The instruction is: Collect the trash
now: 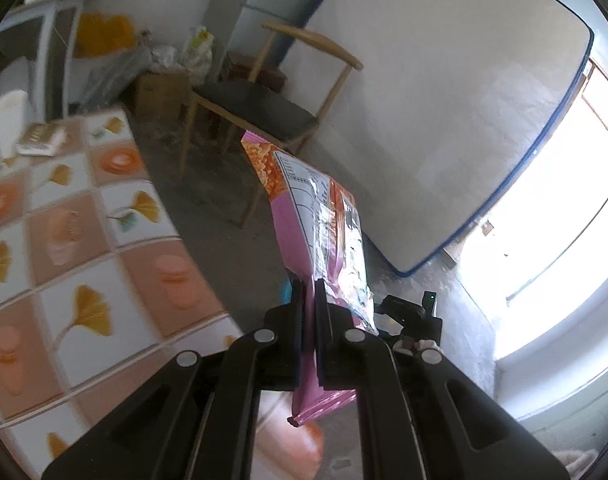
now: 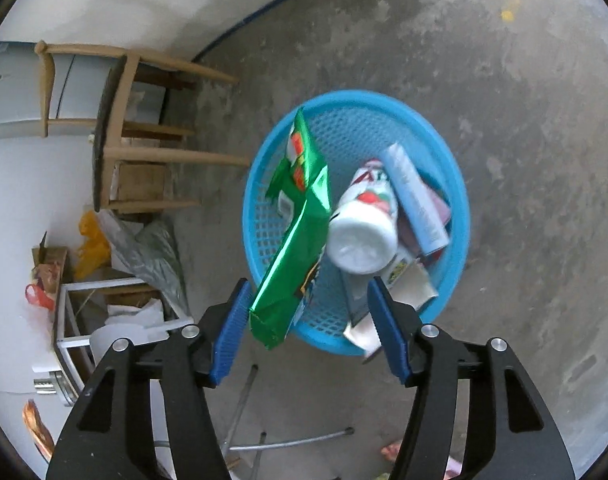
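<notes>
My left gripper is shut on a pink and orange snack wrapper, which stands up out of the jaws over the floor, just right of the table edge. In the right wrist view my right gripper is open above a blue mesh basket. A green foil wrapper hangs loose between the blue pads, close to the left one and unpinched, over the basket's near rim. Inside the basket lie a white bottle, a light blue tube and other packaging.
A table with a tile-patterned cloth fills the left, carrying a white cup and a book. A wooden chair stands beyond it, with a mattress leaning on the wall. Boxes and bags pile left of the basket.
</notes>
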{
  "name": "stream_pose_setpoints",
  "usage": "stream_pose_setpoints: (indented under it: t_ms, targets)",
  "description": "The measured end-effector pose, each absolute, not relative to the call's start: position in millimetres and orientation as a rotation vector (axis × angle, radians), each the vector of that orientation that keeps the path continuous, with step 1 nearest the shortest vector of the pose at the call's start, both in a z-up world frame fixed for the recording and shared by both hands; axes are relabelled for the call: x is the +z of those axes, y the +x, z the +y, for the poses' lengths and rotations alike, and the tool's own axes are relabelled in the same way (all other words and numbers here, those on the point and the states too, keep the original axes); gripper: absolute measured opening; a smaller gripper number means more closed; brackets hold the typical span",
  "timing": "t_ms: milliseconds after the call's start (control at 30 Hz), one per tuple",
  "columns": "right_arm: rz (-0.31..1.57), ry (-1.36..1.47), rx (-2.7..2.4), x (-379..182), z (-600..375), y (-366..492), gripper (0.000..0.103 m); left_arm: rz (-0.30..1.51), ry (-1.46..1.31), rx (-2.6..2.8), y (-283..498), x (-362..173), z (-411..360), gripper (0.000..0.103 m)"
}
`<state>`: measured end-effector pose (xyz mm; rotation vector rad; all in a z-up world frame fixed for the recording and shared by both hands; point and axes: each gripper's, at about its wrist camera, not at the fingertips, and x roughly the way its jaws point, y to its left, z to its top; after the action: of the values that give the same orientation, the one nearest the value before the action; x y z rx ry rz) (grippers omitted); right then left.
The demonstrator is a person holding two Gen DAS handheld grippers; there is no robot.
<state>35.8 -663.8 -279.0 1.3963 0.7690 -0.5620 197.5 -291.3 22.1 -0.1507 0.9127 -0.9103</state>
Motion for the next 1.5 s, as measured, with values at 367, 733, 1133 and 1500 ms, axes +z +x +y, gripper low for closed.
stream_pose_setpoints:
  t_ms: [367, 733, 1133, 1500]
  targets:
    - [0.596, 1.425, -0.556, -246.2, -656.7, -69.5, 0.058, 1.407, -0.372, -0.973, 266.2, -69.6, -444.6, 0.005]
    - [0.590, 1.469, -0.693, -248.5, -646.1, -168.9, 0.058, 1.745, -0.497, -0.762, 273.0, -211.6, -536.0, 0.031]
    - [0.624, 1.199, -0.561, -192.2, -645.0, -80.4, 0.053, 1.717, -0.510, -0.811, 273.7, -181.9, -517.3, 0.053]
    - [0.812, 0.782, -0.311, -154.0, -621.7, 122.2, 0.034, 1.397, -0.253, -1.084, 254.6, -39.8, -396.0, 0.060]
